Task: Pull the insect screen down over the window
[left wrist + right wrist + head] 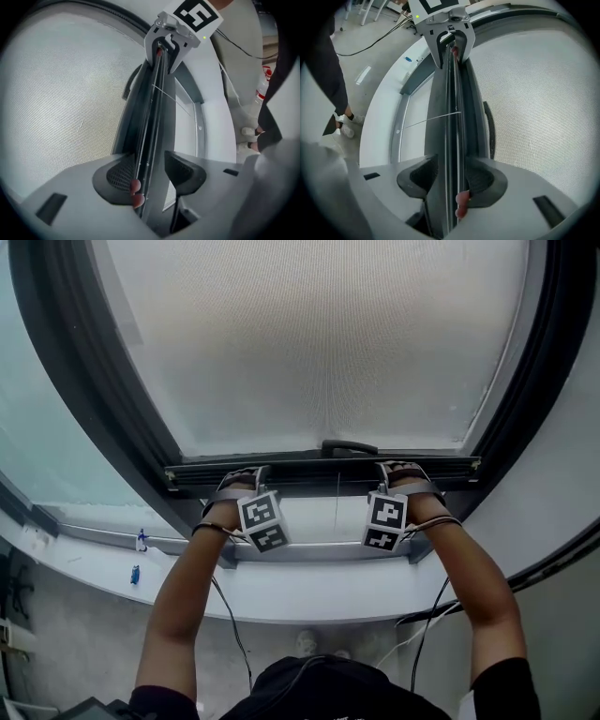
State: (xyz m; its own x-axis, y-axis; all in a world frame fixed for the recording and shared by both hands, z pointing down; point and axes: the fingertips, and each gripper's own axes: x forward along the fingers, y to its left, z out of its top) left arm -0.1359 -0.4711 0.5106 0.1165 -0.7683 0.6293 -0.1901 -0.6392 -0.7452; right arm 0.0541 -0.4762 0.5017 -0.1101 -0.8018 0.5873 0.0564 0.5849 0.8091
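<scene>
The left gripper [150, 172] has its jaws closed on the bottom bar [323, 472] of the insect screen [319, 343], one pad on each face, near the bar's left end. The right gripper [449, 182] is clamped on the same bar near its right end. The bar lies level across the window frame [89, 381], with the mesh stretched above it. A strip of uncovered opening lies between the bar and the lower rail [319, 551], above the sill [281, 601].

Indoor workroom, maybe a lab, large window [319, 343], grey floor [75, 652], trailing cables [370, 45]
</scene>
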